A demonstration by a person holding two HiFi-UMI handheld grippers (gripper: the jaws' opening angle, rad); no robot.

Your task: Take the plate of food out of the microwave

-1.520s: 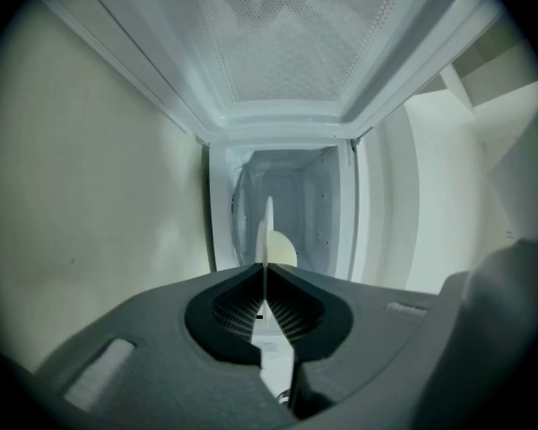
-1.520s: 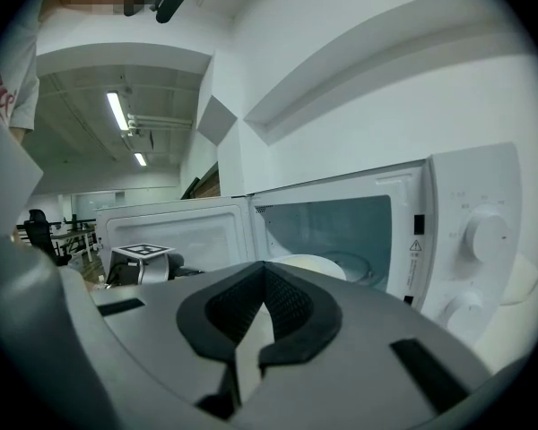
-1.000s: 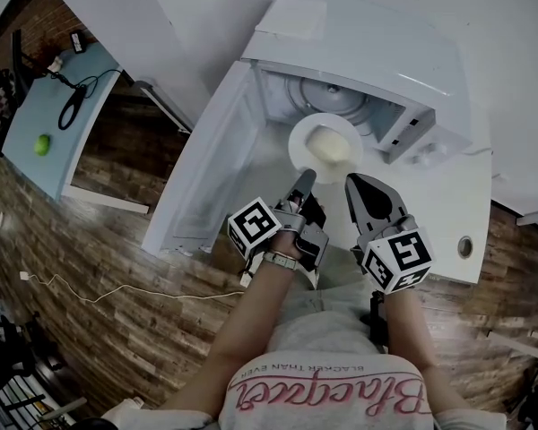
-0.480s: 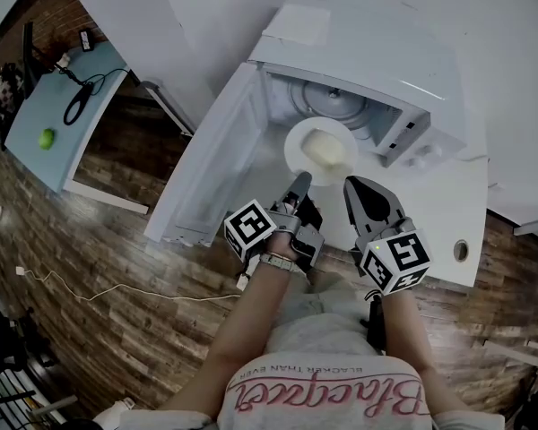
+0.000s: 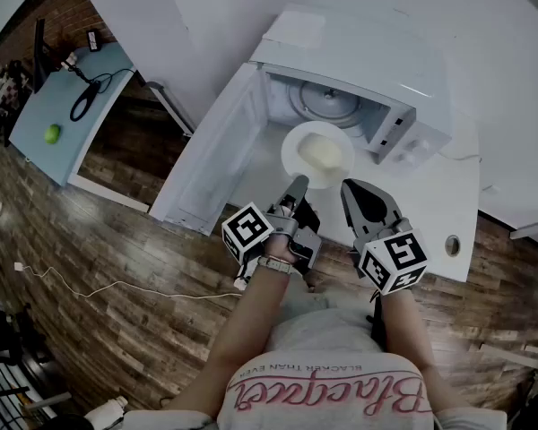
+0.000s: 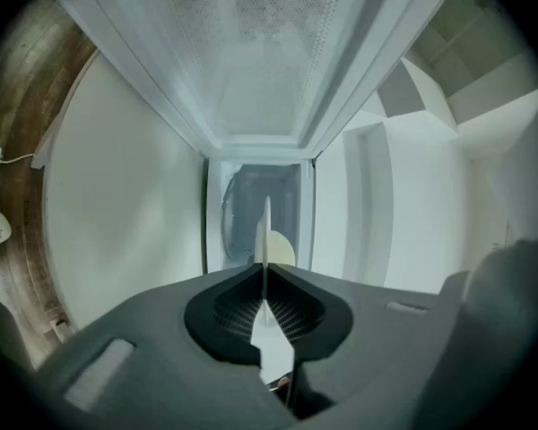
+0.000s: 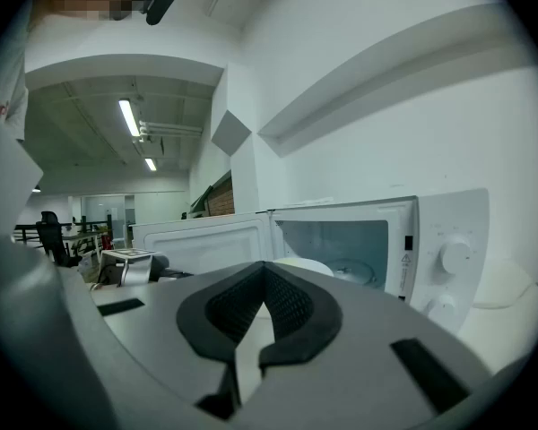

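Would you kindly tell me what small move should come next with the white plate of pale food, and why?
Probably draw the round white plate back and set it on the white counter: the left gripper is shut on its near rim, and it hangs at the mouth of the open white microwave.

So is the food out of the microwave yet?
Almost. Done: the microwave door is open and the glass tray inside is bare. In hand: the left gripper has its fingers shut on the rim of the plate, which looks just outside the opening, held in the air. The right gripper is shut and empty beside it. Left: set the plate down somewhere.
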